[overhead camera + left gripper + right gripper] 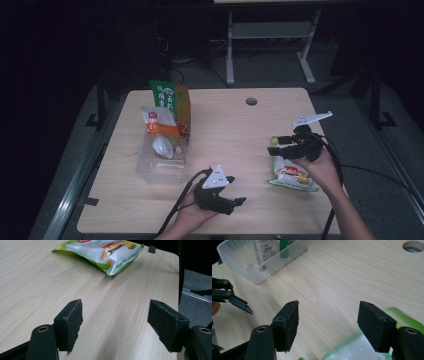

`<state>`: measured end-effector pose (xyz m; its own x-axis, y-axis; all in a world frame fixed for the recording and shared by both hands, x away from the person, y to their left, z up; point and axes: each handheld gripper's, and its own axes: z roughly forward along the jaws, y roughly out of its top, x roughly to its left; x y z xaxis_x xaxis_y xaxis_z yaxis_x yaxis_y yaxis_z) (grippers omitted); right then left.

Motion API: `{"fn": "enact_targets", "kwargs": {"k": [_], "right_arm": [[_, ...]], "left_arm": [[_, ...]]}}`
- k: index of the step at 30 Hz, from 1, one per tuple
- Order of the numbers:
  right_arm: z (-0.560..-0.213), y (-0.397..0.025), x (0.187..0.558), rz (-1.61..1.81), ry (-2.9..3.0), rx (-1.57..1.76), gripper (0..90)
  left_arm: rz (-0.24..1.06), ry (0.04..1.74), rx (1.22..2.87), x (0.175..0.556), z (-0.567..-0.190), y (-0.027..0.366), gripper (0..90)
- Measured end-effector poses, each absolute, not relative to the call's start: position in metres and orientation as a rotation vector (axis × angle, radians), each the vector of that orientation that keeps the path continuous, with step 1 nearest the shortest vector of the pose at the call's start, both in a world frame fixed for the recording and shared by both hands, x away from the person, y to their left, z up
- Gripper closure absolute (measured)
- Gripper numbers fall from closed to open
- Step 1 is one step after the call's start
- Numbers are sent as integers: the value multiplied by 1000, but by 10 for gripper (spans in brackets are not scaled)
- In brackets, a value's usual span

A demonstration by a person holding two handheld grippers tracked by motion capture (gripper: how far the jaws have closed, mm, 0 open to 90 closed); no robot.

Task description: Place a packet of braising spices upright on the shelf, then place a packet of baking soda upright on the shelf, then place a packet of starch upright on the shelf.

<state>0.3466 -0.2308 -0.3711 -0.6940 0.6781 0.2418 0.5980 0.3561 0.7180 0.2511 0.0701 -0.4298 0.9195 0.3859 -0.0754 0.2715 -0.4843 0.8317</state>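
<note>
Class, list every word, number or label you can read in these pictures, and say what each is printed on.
None can be quoted.
Green carton: large white characters, too blurred.
Pouch in the clear bin: red logo, unreadable.
Snack bag: small dark print, too small.

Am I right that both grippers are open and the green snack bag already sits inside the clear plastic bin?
Not quite: the green snack bag lies on the table, apart from the clear plastic bin, as the high view shows. The left gripper and right gripper are indeed open.
</note>
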Motion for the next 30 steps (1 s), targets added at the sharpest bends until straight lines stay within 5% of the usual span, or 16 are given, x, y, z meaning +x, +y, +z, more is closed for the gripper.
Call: {"fn": "enact_targets", "kwargs": {"k": [30], "right_arm": [[-390,-278,321,1217,2441,1281,288]], "left_arm": [[132,468,2119,264,-429,42,289]]}}
